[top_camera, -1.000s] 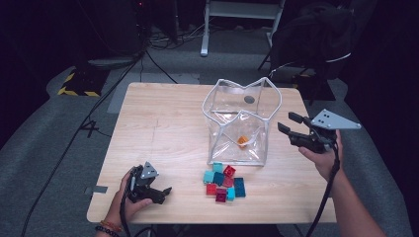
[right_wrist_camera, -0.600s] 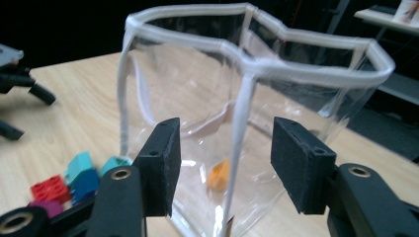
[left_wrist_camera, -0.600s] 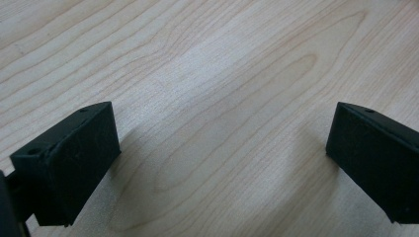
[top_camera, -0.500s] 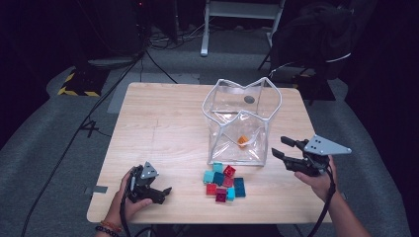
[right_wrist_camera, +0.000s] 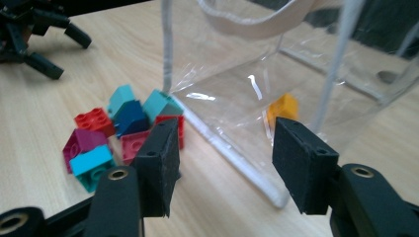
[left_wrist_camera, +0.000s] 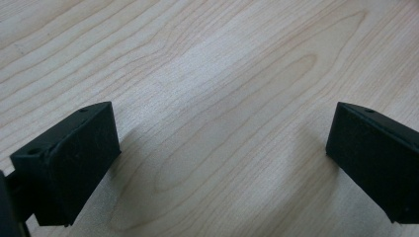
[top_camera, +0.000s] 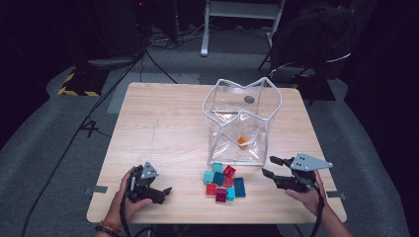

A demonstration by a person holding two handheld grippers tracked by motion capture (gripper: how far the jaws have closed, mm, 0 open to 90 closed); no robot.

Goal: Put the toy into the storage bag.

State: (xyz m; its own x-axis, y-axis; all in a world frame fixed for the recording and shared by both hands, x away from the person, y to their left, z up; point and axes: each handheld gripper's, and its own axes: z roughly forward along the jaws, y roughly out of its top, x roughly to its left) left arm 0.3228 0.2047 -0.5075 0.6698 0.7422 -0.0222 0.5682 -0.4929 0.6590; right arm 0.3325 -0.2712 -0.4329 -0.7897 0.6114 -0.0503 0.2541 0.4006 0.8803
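A clear plastic bag [top_camera: 225,106] with a white rim stands open on the wooden table [top_camera: 163,128], and one orange brick [top_camera: 242,140] lies inside it. Several red, teal, blue and magenta bricks [top_camera: 223,180] are heaped just in front of the bag. My right gripper [top_camera: 271,167] hangs low to the right of the heap, open and empty, its jaws pointing left. In the right gripper view the gripper [right_wrist_camera: 230,148] faces the bag's near corner [right_wrist_camera: 232,153], with the heap [right_wrist_camera: 123,128] to the left and the orange brick [right_wrist_camera: 282,109] behind the plastic. My left gripper [top_camera: 164,194] rests open at the front left over bare wood [left_wrist_camera: 222,148].
A small dark round thing [top_camera: 249,99] shows at the far side of the bag. Behind the table stand a white frame [top_camera: 242,15] and a dark draped chair [top_camera: 309,39]. Cables [top_camera: 123,74] run across the grey floor at the left.
My right gripper has sunk from beside the bag's rim to just above the table and come nearer the front edge. The left gripper and the bricks have not moved.
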